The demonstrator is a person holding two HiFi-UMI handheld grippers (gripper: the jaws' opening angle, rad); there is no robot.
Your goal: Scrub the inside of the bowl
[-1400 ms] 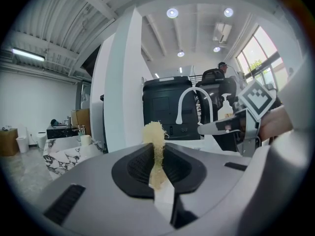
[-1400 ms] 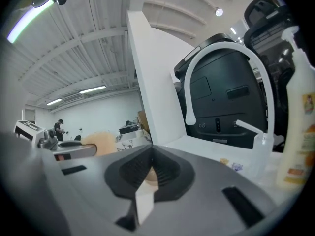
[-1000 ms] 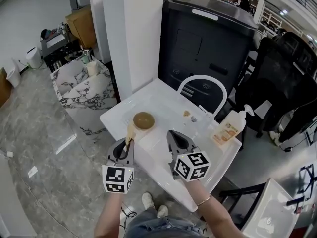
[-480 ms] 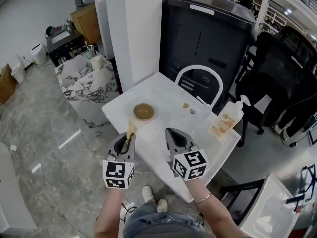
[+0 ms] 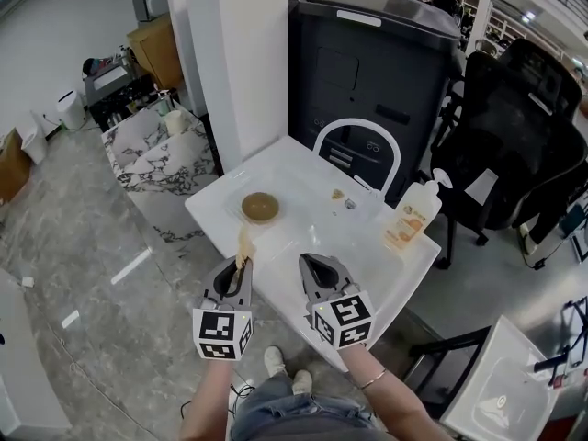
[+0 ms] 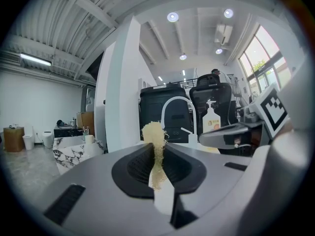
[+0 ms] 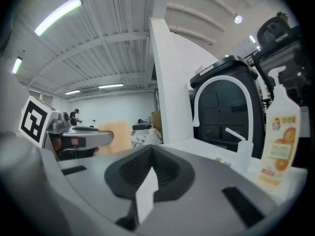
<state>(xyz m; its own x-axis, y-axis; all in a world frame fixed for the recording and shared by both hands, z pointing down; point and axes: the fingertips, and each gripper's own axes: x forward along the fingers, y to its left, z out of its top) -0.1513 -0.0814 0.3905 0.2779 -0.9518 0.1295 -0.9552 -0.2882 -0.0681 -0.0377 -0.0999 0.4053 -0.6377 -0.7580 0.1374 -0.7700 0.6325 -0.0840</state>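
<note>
Little changes over the last second, and none of it brings the scrub closer: the head view pulls back a touch, so the table and the bowl sit slightly higher and smaller than a second ago, while both grippers keep to the table's near edge. The left gripper stays clamped on the scrubber, a pale, fibrous strip pinched between its jaws and poking out ahead of them; the left gripper view shows the frayed tip standing free in the air, touching nothing. The bowl, brown and upright, rests on the table at about 12 to 1 o'clock from that tip, near but clearly apart, and the gap looks a little wider than a second ago. The right gripper drifts slightly toward the left one, and its jaws are together with nothing between them. From it the bowl lies at about 11 o'clock and the bottle at about 2 o'clock, well apart. Two small scraps lie on the table between the bowl and the bottle. The scrubbing, I judge, has not begun: the bowl is unheld and the scrubber has yet to reach inside it. The next move calls for carrying the scrubber forward and down past the rim. The right gripper would probably have to open and steady the rim, since a light bowl on a smooth top may slide under the strokes.
</note>
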